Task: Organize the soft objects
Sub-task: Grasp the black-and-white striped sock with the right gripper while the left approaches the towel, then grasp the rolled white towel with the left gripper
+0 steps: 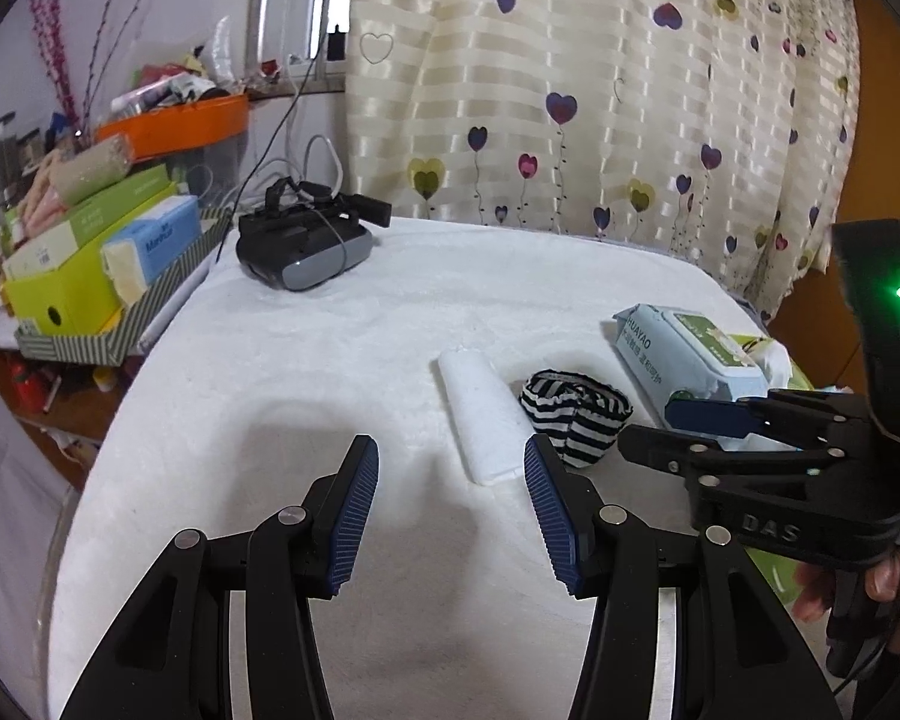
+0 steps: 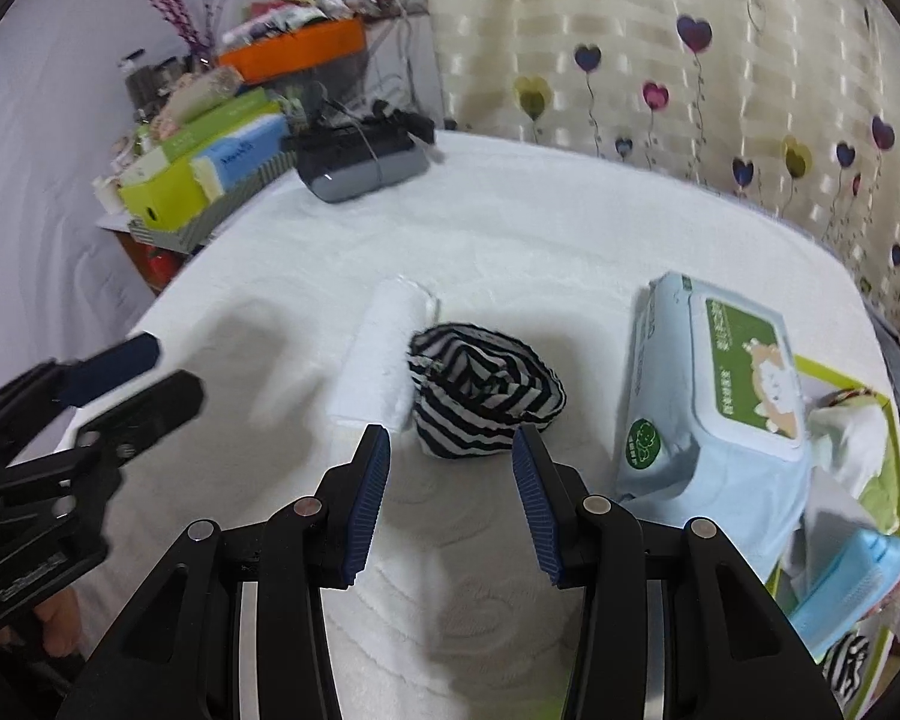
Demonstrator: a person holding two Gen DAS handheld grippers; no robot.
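A rolled white towel lies on the white table cover, with a black-and-white striped rolled cloth touching its right side. My left gripper stands open over bare cover, just short of the towel, nothing between its fingers. My right gripper is open too, its fingertips just in front of the striped cloth and apart from it. It also shows at the right of the left wrist view, in a person's hand. The left gripper appears at the left of the right wrist view.
A light-blue pack of wet wipes lies right of the cloths, beside a green tray of cloths and a blue packet. A black headset sits at the far left; stacked boxes beyond the table edge.
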